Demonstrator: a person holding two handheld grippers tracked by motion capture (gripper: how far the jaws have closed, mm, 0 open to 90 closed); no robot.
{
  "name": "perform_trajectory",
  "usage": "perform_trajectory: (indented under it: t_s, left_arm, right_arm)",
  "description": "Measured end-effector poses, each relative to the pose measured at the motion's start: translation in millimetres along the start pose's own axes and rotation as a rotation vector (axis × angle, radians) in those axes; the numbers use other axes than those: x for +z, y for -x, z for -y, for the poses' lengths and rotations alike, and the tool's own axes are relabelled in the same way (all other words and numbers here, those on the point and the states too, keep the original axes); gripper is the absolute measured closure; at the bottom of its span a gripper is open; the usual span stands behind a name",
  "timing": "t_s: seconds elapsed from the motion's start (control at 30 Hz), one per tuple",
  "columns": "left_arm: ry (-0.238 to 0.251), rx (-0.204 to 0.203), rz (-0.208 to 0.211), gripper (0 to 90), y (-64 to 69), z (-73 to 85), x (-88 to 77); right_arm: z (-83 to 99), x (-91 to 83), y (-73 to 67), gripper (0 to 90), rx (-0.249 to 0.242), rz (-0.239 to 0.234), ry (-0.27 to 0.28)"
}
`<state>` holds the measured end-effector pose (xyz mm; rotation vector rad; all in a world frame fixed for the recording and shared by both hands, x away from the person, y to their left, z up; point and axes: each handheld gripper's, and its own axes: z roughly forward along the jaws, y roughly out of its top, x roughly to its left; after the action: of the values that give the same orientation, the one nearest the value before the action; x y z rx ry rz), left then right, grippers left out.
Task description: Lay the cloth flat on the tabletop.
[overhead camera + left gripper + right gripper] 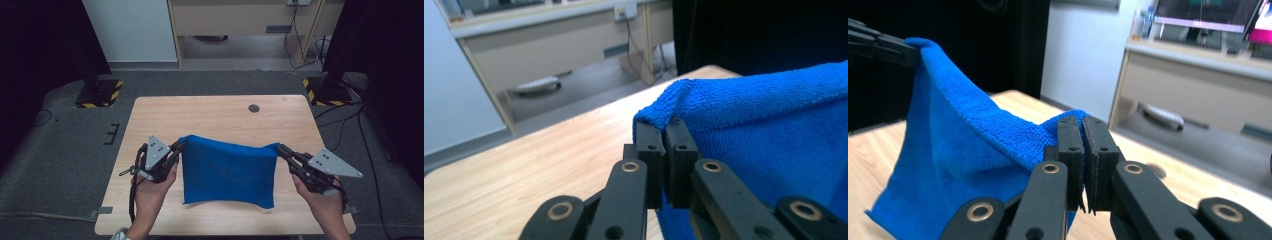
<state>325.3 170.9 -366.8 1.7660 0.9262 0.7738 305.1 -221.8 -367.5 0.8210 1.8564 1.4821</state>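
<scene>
Blue microfibre cloth (227, 172) hangs between left gripper (179, 146) and right gripper (281, 148), each clenched on a far corner, long edge running left-right.

The right gripper (1083, 125) clamps one corner of the blue terry cloth (955, 165); the left gripper (908, 52) clamps the far corner.

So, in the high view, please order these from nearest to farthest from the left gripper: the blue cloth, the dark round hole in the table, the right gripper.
1. Blue cloth: its corner is pinched in the left gripper.
2. Dark round hole: up and to the right on the table top.
3. Right gripper: across the cloth, at its opposite corner.
</scene>
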Motion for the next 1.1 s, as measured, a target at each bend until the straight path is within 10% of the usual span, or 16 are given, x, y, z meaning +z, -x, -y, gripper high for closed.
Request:
perform_trajectory:
  t_s: [1.1]
  left_arm:
    - [-0.208,-0.102,-0.045,86.8,-35.2,62.1,112.4]
  right_arm:
    - [81.6,120.7,54.8,87.0,0.12,0.041,-0.264]
